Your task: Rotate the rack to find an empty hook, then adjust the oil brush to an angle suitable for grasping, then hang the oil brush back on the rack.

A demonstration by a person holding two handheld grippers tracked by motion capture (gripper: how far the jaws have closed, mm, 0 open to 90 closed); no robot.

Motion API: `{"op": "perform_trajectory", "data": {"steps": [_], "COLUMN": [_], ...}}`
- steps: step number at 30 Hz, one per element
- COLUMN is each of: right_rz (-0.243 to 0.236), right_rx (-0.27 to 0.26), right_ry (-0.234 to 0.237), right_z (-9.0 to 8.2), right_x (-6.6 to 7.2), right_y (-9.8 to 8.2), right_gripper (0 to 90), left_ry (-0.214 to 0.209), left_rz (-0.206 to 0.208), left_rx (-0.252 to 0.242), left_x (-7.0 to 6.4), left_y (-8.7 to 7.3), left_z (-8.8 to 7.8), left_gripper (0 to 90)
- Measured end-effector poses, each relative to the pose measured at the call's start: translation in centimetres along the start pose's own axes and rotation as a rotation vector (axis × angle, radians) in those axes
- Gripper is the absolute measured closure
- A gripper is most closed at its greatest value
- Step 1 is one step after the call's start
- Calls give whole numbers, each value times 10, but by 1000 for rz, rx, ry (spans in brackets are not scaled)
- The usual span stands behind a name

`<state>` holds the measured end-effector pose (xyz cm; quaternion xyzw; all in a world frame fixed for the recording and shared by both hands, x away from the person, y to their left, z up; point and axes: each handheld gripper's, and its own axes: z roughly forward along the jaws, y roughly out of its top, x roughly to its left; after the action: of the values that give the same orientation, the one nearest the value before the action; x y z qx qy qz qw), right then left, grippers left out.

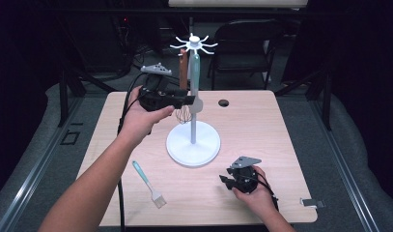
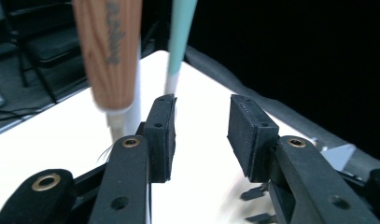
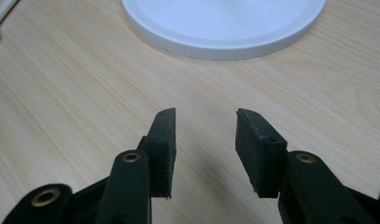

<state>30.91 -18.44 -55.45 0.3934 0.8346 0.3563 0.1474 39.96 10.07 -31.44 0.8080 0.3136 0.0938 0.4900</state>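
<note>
Bench [image 1: 261, 125] holding white utensil stand [image 1: 193, 143] with hanging whisk [image 1: 183, 84], my left tongs [image 2: 201, 133] spread beside it, right tongs [image 3: 205, 144] spread low, teal brush [image 1: 149, 184] lying near.

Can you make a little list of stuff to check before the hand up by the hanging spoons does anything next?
1. Left gripper jaws open, nothing between them: ok.
2. Wooden-handled whisk hanging on white hook stand: ok.
3. Mint-green-handled utensil hanging beside it: ok.
4. Which utensil the left gripper aims at: cannot tell.
5. Right gripper open, low over light wooden table: ok.
6. Green-handled pastry brush lying apart from stand base: ok.
</note>
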Motion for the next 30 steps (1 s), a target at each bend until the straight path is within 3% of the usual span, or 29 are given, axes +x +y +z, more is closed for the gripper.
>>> {"op": "perform_trajectory", "data": {"steps": [9, 17, 25, 30], "right_rz": [42, 34, 27, 20], "right_rx": [-21, -1, -60, -50], "right_ry": [10, 20, 8, 11], "right_z": [-4, -3, -10, -9], "right_x": [-5, -4, -6, -5], "right_y": [1, 2, 4, 3], "right_gripper": [560, 529, 602, 597], "left_ry": [61, 79, 95, 109], "left_rz": [-27, -41, -47, -74], "left_rx": [3, 6, 16, -3], "left_x": [14, 18, 19, 21], "left_y": [-26, -50, -73, -94], "left_z": [-3, -2, 0, -1], "left_gripper": [607, 595, 575, 555]}}
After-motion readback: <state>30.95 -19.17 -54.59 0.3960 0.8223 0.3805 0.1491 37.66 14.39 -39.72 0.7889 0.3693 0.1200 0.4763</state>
